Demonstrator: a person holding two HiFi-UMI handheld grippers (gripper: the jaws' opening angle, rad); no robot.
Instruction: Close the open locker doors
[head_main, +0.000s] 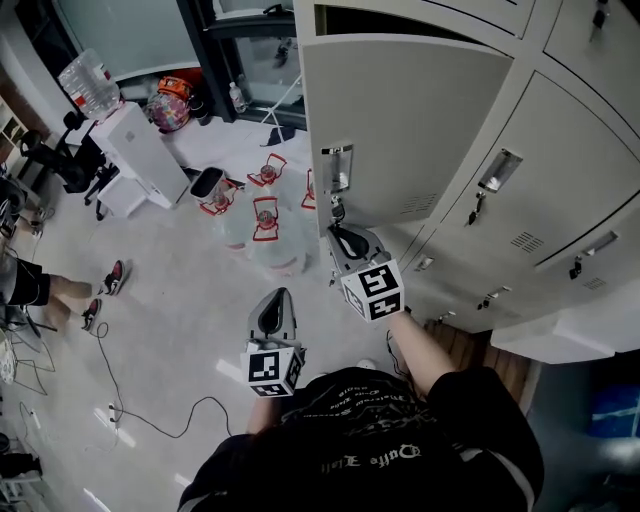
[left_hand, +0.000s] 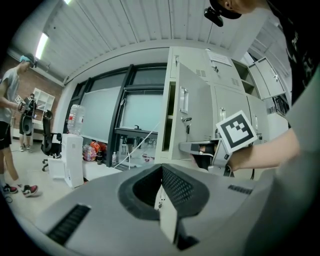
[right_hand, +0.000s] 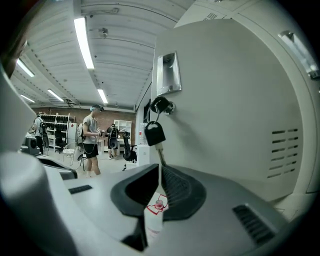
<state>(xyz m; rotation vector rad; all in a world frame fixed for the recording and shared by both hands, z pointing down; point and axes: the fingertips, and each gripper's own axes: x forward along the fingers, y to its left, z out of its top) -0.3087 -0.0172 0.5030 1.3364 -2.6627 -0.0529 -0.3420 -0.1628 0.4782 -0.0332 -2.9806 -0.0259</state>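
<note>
One locker door (head_main: 410, 120) is swung out, well off its frame. A key (right_hand: 154, 134) is hung from the lock just below the door's recessed handle (right_hand: 169, 74). The key's blade is pinched between the nearly closed jaws of the right gripper (right_hand: 159, 186), held under that lock. The left gripper (left_hand: 167, 200), jaws pressed together on nothing, is held back from the door's free edge. Water bottles (head_main: 265, 225) are stood on the floor beyond the door.

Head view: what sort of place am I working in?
Probably the locker area of a shared workspace or lab: a bank of grey metal lockers, water jugs on the floor by a dispenser, and office chairs beyond.
</note>
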